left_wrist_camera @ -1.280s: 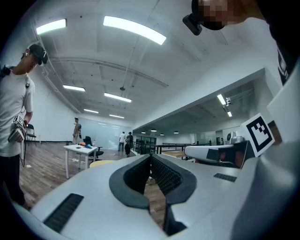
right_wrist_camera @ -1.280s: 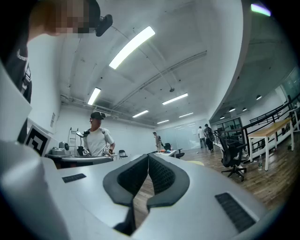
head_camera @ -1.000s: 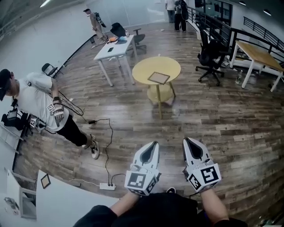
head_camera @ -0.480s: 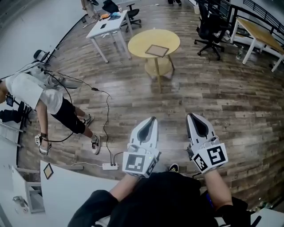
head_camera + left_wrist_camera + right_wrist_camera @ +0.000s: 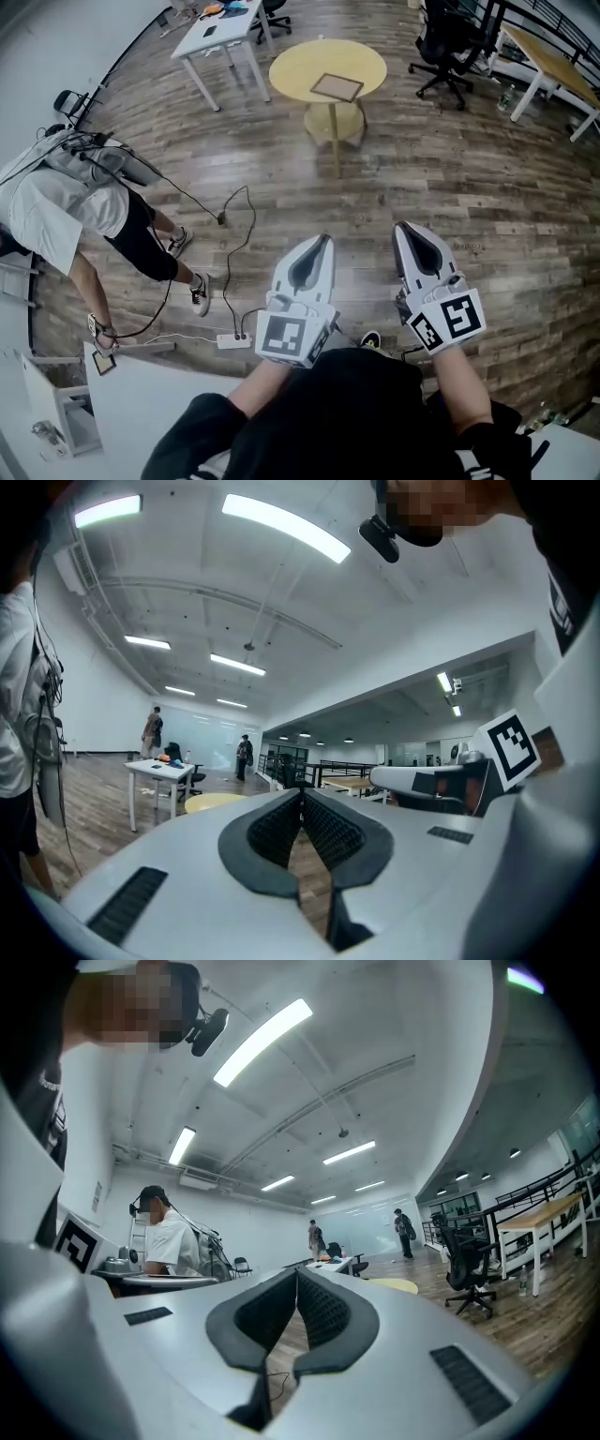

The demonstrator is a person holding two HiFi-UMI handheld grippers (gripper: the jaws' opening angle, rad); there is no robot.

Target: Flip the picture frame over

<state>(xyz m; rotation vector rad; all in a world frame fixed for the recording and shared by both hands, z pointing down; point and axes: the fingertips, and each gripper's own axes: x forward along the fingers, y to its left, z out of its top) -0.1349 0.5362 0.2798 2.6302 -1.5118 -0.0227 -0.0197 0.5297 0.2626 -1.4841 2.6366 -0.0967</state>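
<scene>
The picture frame lies flat on a round yellow table far ahead across the wooden floor. My left gripper and right gripper are held side by side low in the head view, pointing level toward that table and well short of it. Both are shut with nothing between the jaws. In the left gripper view the jaws meet, and the yellow table shows beyond them. The right gripper view also shows its jaws pressed together, with the table's edge in the distance.
A person in a white shirt bends over at the left, beside a cable and power strip. A white desk sits at lower left. Farther off stand a white table, a black office chair and a wooden desk.
I have walked forward, so the yellow table and frame are nearer. Both grippers travelled along, still shut. The person at left has bent down and reaches toward the floor.
</scene>
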